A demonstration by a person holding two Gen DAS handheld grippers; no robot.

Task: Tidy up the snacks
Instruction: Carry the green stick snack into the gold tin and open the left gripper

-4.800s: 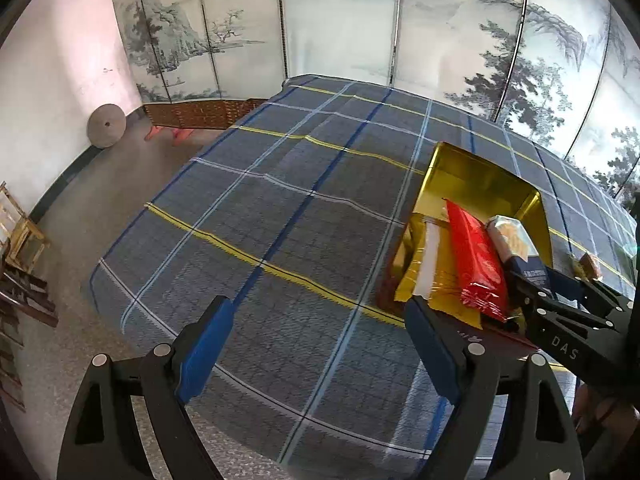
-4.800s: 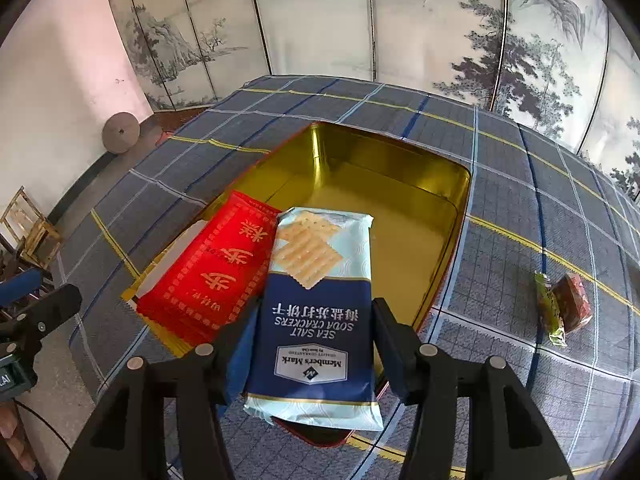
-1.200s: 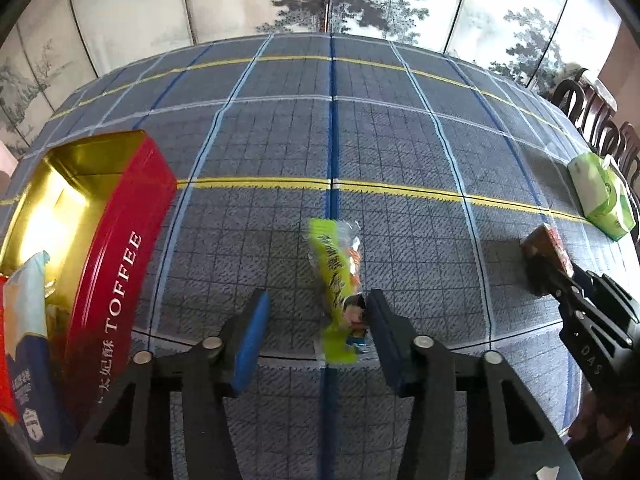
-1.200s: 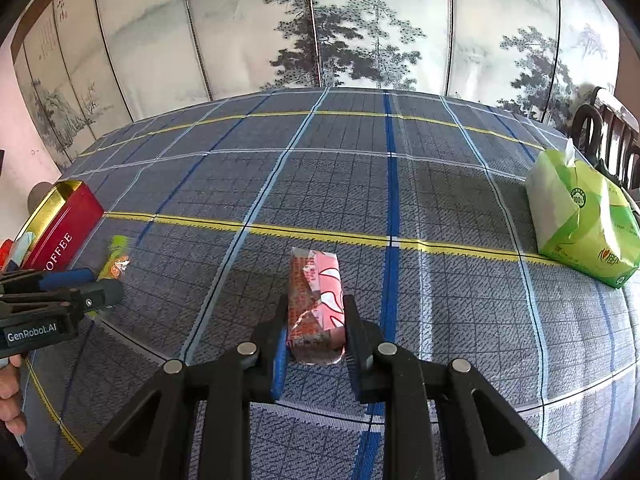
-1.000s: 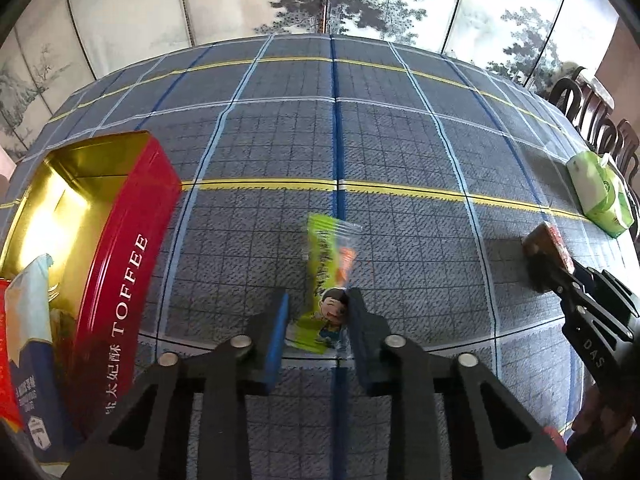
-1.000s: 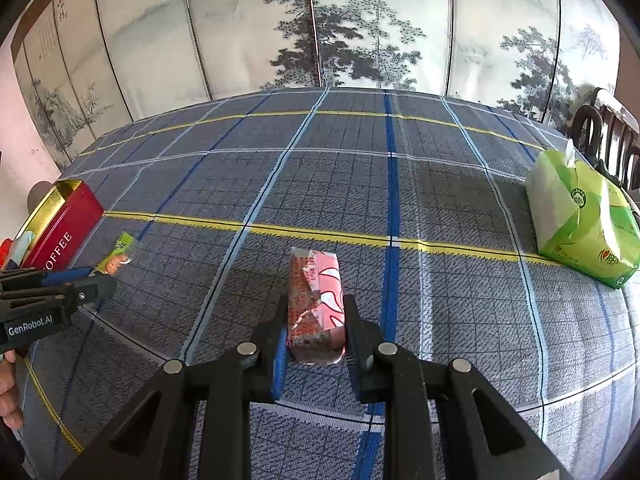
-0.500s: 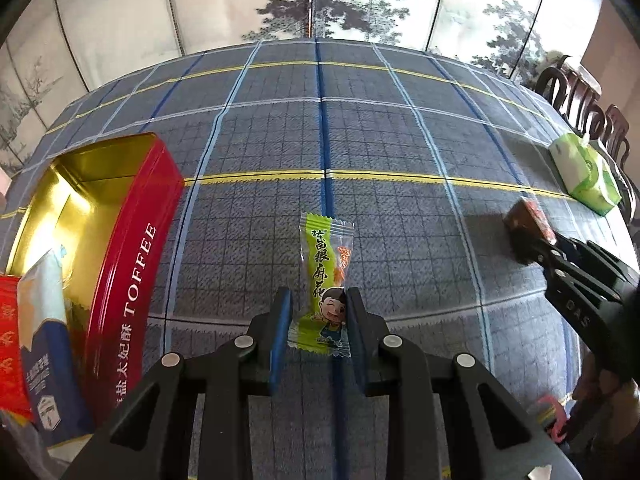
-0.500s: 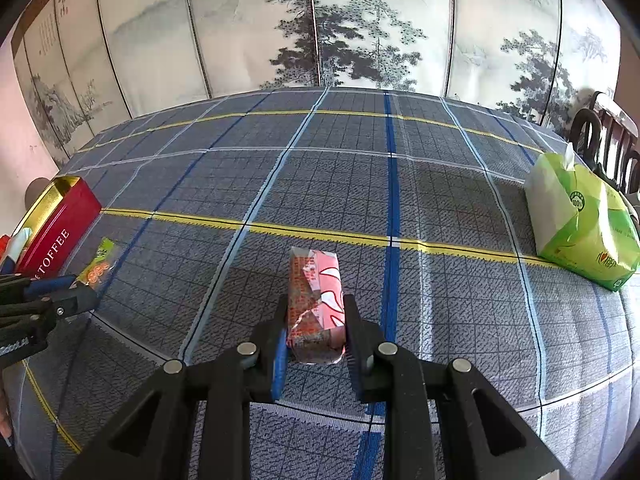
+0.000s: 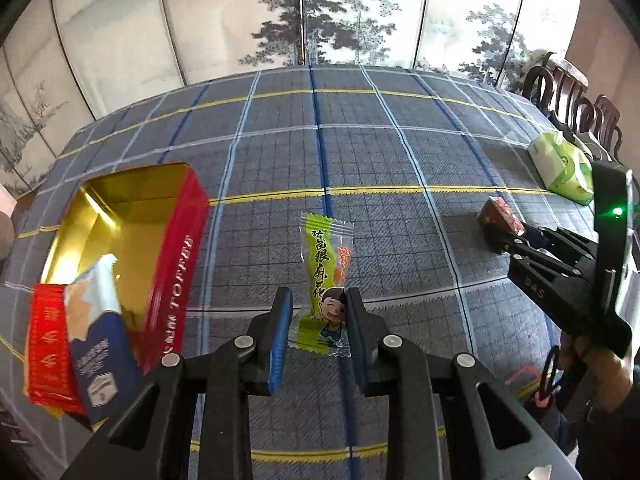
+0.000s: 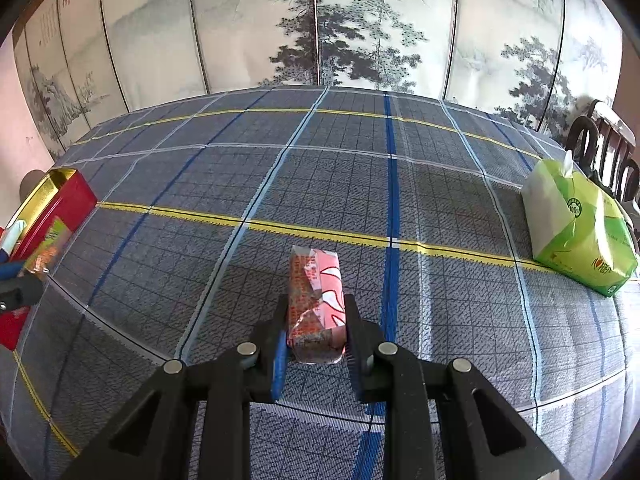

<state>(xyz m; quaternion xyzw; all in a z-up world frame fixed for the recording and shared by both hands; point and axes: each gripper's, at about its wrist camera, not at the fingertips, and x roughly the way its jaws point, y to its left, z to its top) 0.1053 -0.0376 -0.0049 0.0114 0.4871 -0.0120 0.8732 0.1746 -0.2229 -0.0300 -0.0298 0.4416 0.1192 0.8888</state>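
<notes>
While tissues (image 10: 576, 232) lie rightward, tin (image 9: 172, 280) stands left.

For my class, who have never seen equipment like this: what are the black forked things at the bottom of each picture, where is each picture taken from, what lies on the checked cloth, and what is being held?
No robot here: a person carries a two-fingered clamp in each hand, each with a wide-angle camera looking along its fingers, so the black prongs at the bottom are the clamp itself.

One picture comes from the left gripper. It is shut on a green candy wrapper. To its left stands an open red tin with a gold inside; a red packet and a blue cracker packet lean out of it. The other clamp shows at the right edge.

The other picture comes from the right gripper, shut on a small pink packet. A green tissue pack lies on the checked tablecloth to the right. Painted screens stand behind.
</notes>
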